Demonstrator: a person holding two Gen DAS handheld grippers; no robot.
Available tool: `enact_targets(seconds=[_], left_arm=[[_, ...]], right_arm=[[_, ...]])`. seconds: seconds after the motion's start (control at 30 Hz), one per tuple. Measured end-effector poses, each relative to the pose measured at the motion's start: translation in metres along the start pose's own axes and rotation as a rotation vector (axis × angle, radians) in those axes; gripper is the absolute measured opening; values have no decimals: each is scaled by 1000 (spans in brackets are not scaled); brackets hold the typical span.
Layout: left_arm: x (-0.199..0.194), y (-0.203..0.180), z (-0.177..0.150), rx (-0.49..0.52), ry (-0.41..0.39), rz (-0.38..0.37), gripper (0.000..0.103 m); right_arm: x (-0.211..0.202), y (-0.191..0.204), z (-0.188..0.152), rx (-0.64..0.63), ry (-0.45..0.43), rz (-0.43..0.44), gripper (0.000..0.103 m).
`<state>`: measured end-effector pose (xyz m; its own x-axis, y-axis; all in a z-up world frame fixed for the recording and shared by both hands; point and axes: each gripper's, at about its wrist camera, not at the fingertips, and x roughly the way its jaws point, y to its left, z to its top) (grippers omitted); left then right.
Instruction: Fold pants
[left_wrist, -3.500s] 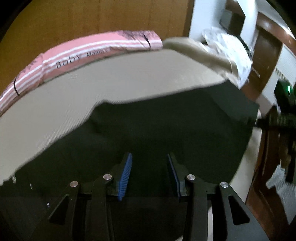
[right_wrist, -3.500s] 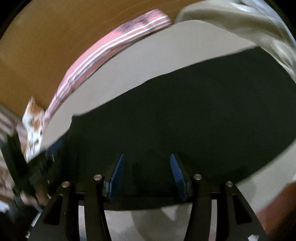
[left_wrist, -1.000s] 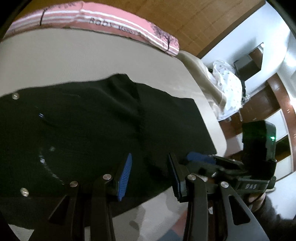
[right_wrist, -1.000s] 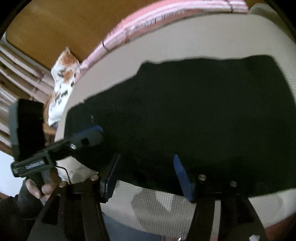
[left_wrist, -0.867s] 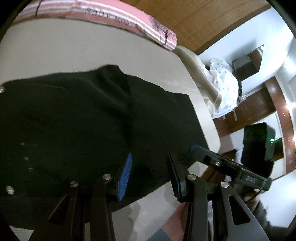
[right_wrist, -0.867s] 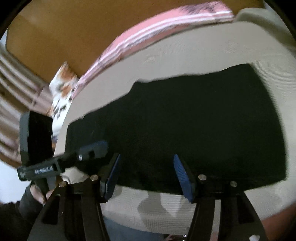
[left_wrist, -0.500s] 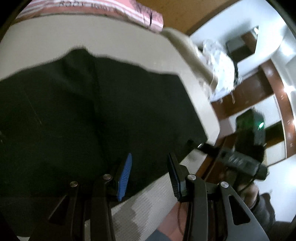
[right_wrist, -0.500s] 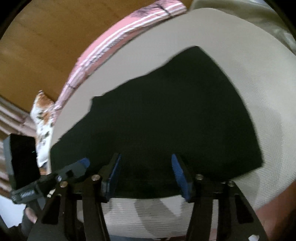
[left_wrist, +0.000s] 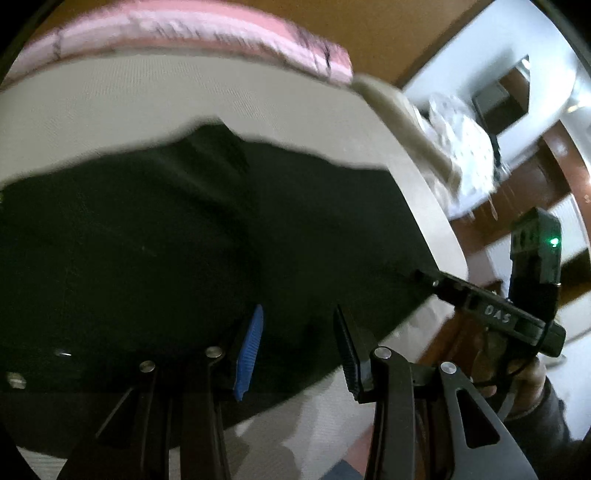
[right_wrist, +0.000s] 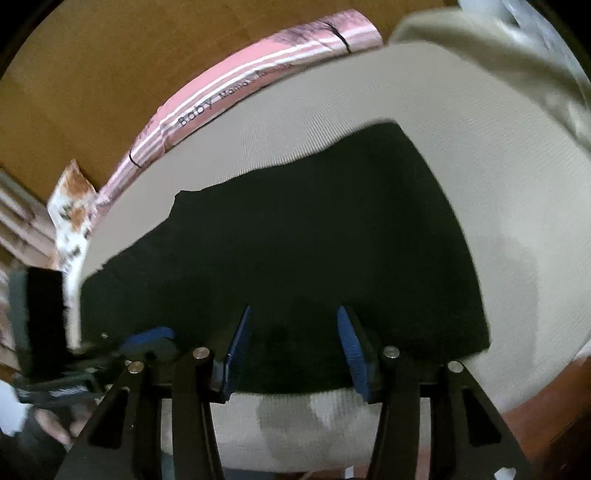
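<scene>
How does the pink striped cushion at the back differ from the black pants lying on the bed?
The pink cushion is a long, narrow, raised strip along the wooden wall; the black pants lie flat and broad near the front edge of the bed. The cushion has white stripes and printed lettering; the pants look plain and dark. Both rest on the beige bed, and neither gripper holds them.

A beige ribbed mattress (right_wrist: 369, 96) fills the middle of both views. Along its far edge, across the top of each frame, lies a pink striped pad (right_wrist: 236, 85) printed with "Baby", backed by a brown wooden wall (right_wrist: 110, 62). At upper right, crumpled white fabric (left_wrist: 461, 147) rests beside a beige blanket (right_wrist: 498, 48). A floral cushion (right_wrist: 72, 206) sits at left.
</scene>
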<state>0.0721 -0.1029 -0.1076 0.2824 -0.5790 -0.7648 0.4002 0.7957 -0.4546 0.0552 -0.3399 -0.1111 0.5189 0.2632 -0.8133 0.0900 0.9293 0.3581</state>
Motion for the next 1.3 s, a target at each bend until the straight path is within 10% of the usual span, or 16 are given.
enact_targets(seconds=[0.3,0.57,0.93,1.3], left_arm=[[-104,75,-6,-103,-263,225,43],[-163,162,-30,-295,-310,308,47],[-148,219,-55,-494,-159,48,48],[-130,249,-56,-500,-48,-21,59]], right_arm=[[49,45,49,-52,14,56,46],[104,96,77,-95,43,37,45],[103,125,88,-64,73,139,51],[61,125,61,-72,62,206,57]])
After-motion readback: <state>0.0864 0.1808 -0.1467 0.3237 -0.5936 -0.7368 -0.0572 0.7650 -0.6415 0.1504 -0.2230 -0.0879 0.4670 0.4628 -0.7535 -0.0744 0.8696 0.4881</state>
